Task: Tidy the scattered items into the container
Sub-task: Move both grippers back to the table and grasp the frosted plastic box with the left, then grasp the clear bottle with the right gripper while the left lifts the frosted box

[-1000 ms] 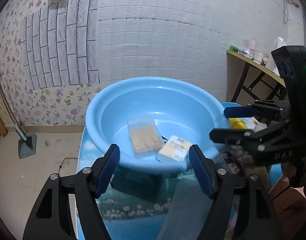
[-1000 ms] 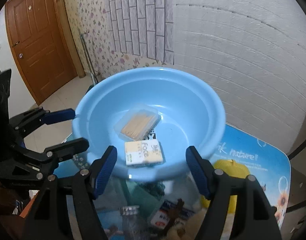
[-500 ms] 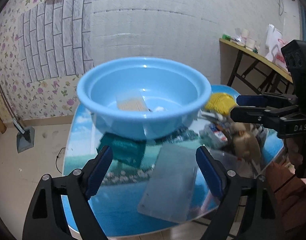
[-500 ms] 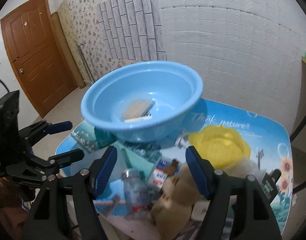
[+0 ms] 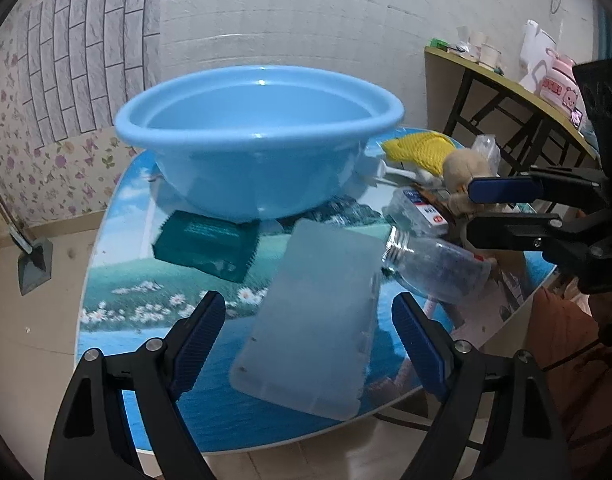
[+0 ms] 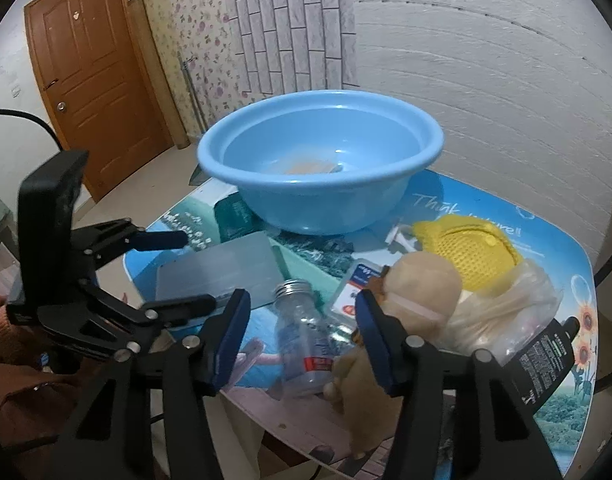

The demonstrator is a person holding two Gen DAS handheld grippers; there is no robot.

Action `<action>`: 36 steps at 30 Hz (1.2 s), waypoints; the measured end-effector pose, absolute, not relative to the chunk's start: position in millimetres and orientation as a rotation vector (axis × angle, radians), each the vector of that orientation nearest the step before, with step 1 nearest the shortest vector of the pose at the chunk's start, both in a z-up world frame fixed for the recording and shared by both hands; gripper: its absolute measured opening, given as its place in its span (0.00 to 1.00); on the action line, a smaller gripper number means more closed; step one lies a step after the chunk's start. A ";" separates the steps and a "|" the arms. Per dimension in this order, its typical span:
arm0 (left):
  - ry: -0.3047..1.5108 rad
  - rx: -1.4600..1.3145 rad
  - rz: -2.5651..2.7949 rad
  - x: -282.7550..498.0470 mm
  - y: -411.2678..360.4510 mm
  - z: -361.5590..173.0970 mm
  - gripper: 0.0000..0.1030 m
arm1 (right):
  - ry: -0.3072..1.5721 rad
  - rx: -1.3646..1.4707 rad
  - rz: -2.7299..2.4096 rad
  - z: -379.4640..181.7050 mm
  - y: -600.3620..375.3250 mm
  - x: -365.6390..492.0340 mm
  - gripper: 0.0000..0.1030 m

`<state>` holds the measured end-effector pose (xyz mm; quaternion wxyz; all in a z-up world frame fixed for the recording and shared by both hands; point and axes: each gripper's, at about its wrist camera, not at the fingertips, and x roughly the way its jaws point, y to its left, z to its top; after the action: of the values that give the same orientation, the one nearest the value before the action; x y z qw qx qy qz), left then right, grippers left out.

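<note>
A light blue basin (image 5: 258, 140) stands on the round table; it also shows in the right wrist view (image 6: 321, 164) with a toothpick box (image 6: 306, 167) inside. My left gripper (image 5: 309, 344) is open and empty, over a frosted plastic case (image 5: 317, 320). My right gripper (image 6: 302, 340) is open and empty, just above a clear bottle (image 6: 306, 344) lying on its side. A teal packet (image 5: 206, 244), a beige plush toy (image 6: 421, 288), a yellow mesh item (image 6: 465, 256) and a black tube (image 6: 545, 360) lie scattered around.
The table's (image 5: 118, 312) near edge runs just under both grippers. A clear plastic bag (image 6: 517, 308) and a small white-blue packet (image 6: 357, 284) lie by the plush toy. A side table (image 5: 505, 80) with clutter stands at the right. A wooden door (image 6: 94, 80) is at the left.
Both grippers have pulled back and down from above the basin toward the table's near side. The scattered items now fill the foreground. Both grippers stay open.
</note>
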<state>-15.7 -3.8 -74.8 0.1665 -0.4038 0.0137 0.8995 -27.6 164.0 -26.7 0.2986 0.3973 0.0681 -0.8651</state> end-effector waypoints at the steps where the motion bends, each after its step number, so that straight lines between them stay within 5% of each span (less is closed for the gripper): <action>1: 0.046 -1.151 2.558 -15.0 -2.1 -76.4 0.83 | 0.184 1.053 -2.292 -26.7 163.5 -26.7 0.49; 7: 0.066 -1.164 2.563 -15.9 1.4 -85.9 0.82 | 0.205 1.070 -2.265 -31.9 158.2 -22.8 0.48; 11: 0.096 -1.175 2.558 -14.6 3.1 -91.0 0.68 | 0.206 1.105 -2.253 -40.0 156.2 -22.3 0.48; 17: 0.098 -1.179 2.583 -13.9 -0.3 -92.2 0.62 | 0.266 1.120 -2.257 -48.7 150.9 -18.3 0.48; 36: 0.048 -1.219 2.648 4.2 -32.9 -93.5 0.61 | 0.304 1.159 -2.259 -61.9 140.4 -13.7 0.48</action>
<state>4.2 -32.9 -93.5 0.1126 -0.4155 0.0165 0.9025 -13.7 140.4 -61.9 0.2881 0.4342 0.1140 -0.8459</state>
